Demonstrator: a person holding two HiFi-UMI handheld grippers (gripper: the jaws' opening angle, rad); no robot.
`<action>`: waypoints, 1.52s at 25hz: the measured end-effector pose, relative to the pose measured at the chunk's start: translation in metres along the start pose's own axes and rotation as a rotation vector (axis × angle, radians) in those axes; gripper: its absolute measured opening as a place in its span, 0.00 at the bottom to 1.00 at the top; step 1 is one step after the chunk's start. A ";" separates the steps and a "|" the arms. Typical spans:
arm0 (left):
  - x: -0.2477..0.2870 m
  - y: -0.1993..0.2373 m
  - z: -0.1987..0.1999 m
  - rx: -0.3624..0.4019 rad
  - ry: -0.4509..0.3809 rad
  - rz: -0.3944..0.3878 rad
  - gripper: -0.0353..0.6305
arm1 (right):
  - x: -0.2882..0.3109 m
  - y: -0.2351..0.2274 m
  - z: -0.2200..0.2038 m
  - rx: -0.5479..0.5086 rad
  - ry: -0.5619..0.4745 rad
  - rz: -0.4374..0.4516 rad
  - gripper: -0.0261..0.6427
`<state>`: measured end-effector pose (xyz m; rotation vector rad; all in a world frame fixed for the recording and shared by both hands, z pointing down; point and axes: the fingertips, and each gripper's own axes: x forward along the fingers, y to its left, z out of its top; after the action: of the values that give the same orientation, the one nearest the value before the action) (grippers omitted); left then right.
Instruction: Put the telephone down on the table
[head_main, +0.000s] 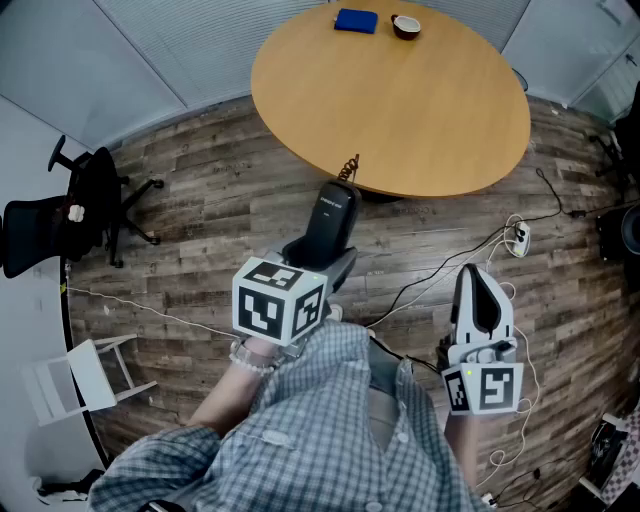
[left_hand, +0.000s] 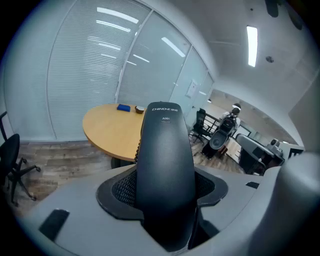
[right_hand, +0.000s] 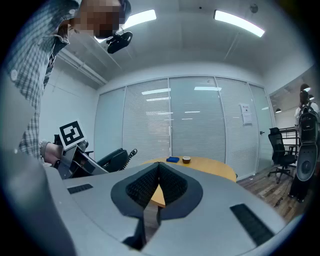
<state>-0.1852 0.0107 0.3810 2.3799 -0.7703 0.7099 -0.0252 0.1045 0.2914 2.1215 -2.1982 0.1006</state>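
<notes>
A black telephone handset (head_main: 333, 222) with a coiled cord stands upright between the jaws of my left gripper (head_main: 325, 262), which is shut on its lower part. In the left gripper view the handset (left_hand: 165, 165) fills the middle and both pads (left_hand: 122, 187) press on its sides. It hangs over the wooden floor, short of the round wooden table (head_main: 400, 100). My right gripper (head_main: 478, 300) is at the lower right, shut with nothing in it. The right gripper view shows its pads (right_hand: 142, 187) meeting, with the handset (right_hand: 114, 159) off to the left.
A blue flat object (head_main: 356, 20) and a small cup (head_main: 406, 26) lie at the table's far edge. A black office chair (head_main: 70, 210) and a white folding chair (head_main: 80, 375) stand at the left. Cables and a power strip (head_main: 519, 238) lie on the floor at the right.
</notes>
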 end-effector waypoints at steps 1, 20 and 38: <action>0.000 -0.001 0.001 -0.002 -0.003 -0.001 0.47 | -0.001 0.000 0.000 -0.001 -0.002 0.000 0.05; -0.010 -0.025 -0.007 -0.015 -0.035 0.043 0.47 | -0.027 -0.017 -0.004 0.036 -0.014 0.027 0.05; 0.001 -0.075 -0.026 -0.066 -0.076 0.065 0.47 | -0.073 -0.053 -0.020 0.031 -0.007 0.041 0.05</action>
<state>-0.1439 0.0789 0.3764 2.3427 -0.8925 0.6132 0.0305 0.1771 0.3034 2.0962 -2.2586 0.1308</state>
